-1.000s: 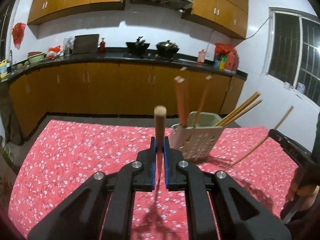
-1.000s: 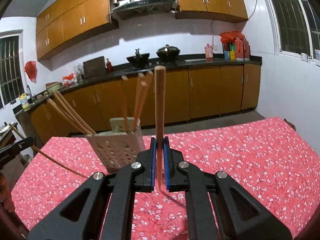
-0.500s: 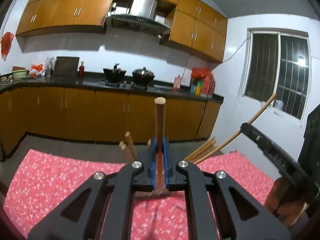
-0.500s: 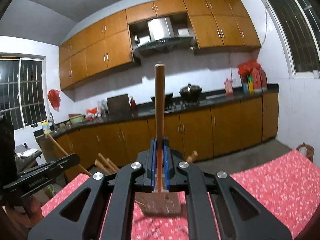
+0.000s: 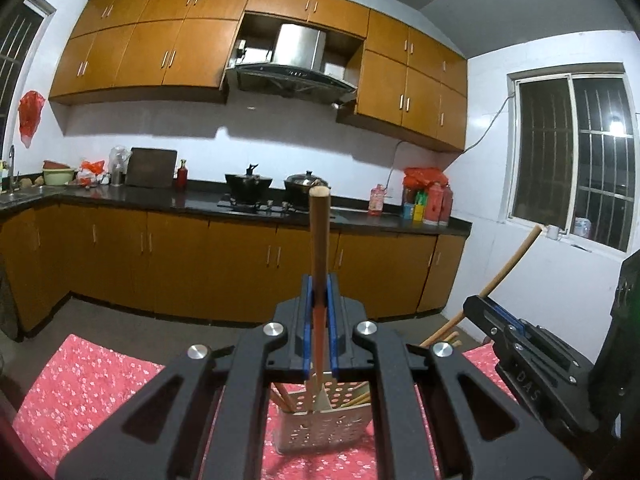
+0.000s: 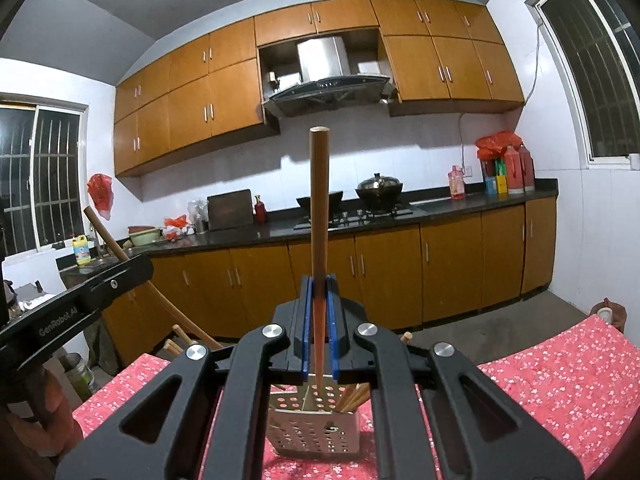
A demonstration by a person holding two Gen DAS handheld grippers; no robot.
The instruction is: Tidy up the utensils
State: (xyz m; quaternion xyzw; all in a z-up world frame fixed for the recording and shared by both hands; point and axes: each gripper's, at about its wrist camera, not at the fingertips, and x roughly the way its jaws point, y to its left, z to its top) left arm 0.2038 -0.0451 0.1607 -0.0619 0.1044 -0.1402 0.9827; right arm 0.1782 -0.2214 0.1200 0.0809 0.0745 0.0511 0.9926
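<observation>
My left gripper (image 5: pixel 319 285) is shut on a wooden chopstick (image 5: pixel 319 232) that stands upright between the blue pads. Its lower end hangs over a beige perforated utensil holder (image 5: pixel 320 424), which holds several chopsticks. My right gripper (image 6: pixel 319 285) is shut on a second upright chopstick (image 6: pixel 319 200), above the same holder (image 6: pixel 316 428). Whether either tip is inside the holder I cannot tell. Each gripper shows in the other's view: the right one (image 5: pixel 486 312) with its stick (image 5: pixel 510 264), the left one (image 6: pixel 136 270) with its stick (image 6: pixel 116 246).
The holder stands on a table with a red floral cloth (image 5: pixel 80 380) (image 6: pixel 560 368). Behind it run orange kitchen cabinets (image 5: pixel 180 264) and a dark counter (image 6: pixel 460 208) with pots and bottles. A person's hand (image 6: pixel 44 412) holds the left gripper at the table's left edge.
Both grippers have risen and tipped upward with their chopsticks still held. The holder has dropped from ahead of the jaws to beneath them, and the two grippers have come closer together.
</observation>
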